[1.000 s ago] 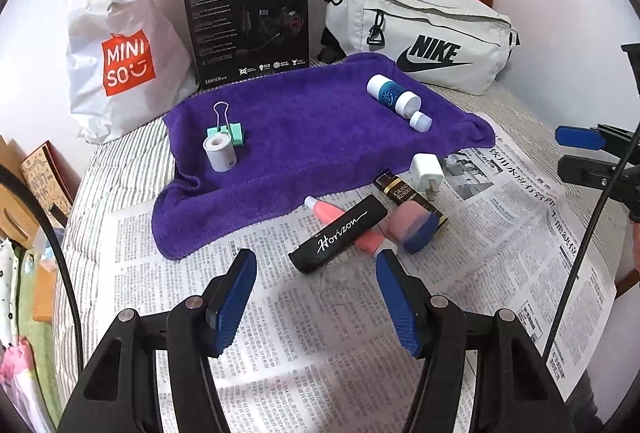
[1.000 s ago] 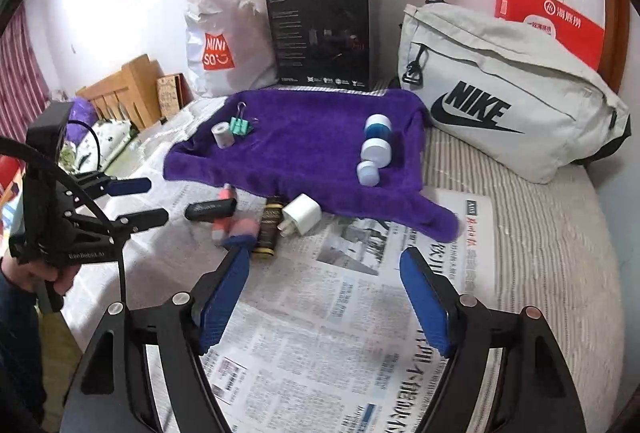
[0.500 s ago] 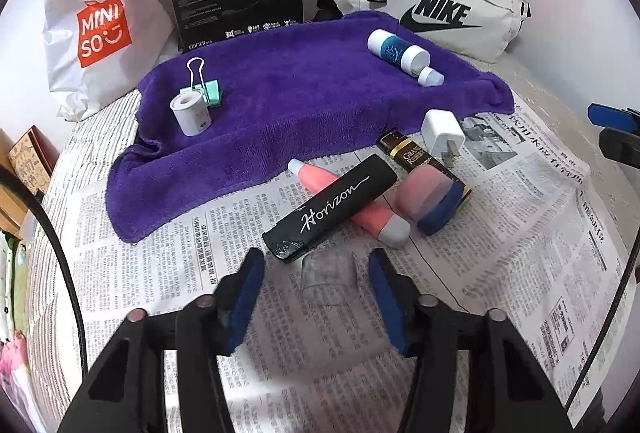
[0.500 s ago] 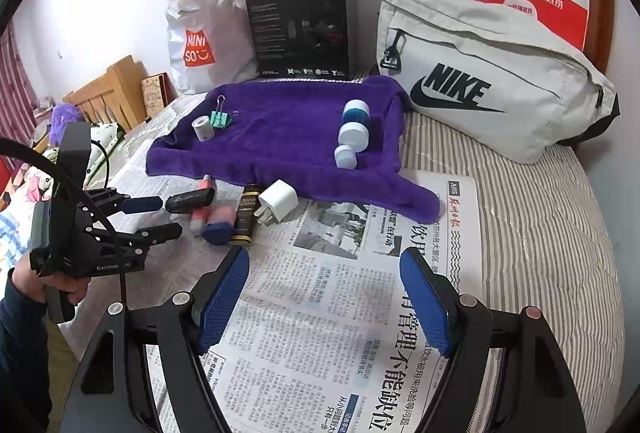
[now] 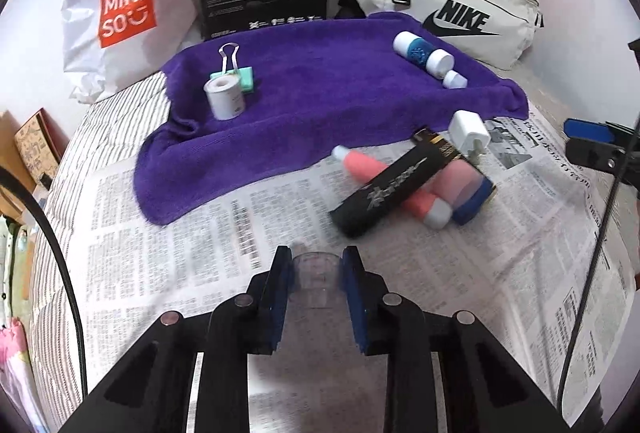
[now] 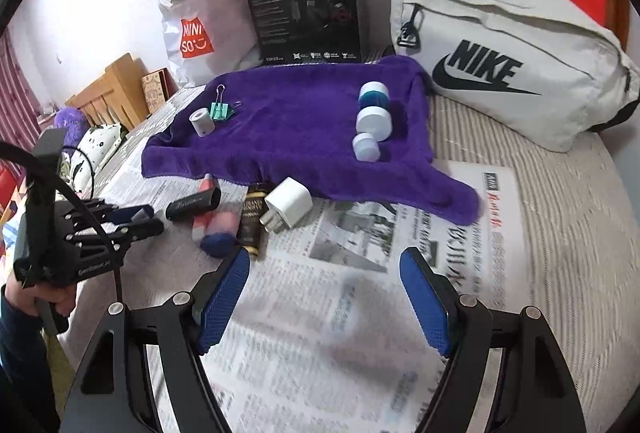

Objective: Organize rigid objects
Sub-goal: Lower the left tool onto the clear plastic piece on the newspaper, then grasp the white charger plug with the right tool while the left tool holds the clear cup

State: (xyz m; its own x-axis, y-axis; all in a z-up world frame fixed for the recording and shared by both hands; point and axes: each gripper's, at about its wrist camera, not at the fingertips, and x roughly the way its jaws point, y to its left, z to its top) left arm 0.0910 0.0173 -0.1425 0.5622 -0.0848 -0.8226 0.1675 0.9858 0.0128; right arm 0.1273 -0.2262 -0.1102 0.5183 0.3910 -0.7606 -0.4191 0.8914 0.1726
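Observation:
In the left wrist view my left gripper [image 5: 316, 273] is closing its jaws on a small clear plastic cap [image 5: 315, 283] that sits on the newspaper [image 5: 200, 253], and both blue pads touch its sides. Just beyond lie a black tube [image 5: 388, 189], a pink tube [image 5: 360, 167], a pink and blue piece [image 5: 468, 193] and a white charger [image 5: 468, 131]. On the purple towel [image 5: 300, 121] rest a tape roll [image 5: 224, 99], a binder clip [image 5: 240, 75] and a white and blue bottle [image 5: 422, 53]. My right gripper [image 6: 324, 297] hangs open over bare newspaper, holding nothing.
A grey sling bag [image 6: 512, 73], a black box [image 6: 304, 5], a white shopping bag [image 6: 192, 29] and red bags line the wall behind the towel. A wooden frame [image 6: 108, 101] stands at the left. A hand [image 6: 36, 297] holds the left gripper.
My left gripper sank toward the newspaper and its jaws narrowed around the clear cap. The right gripper dropped lower over the newspaper, its jaws unchanged.

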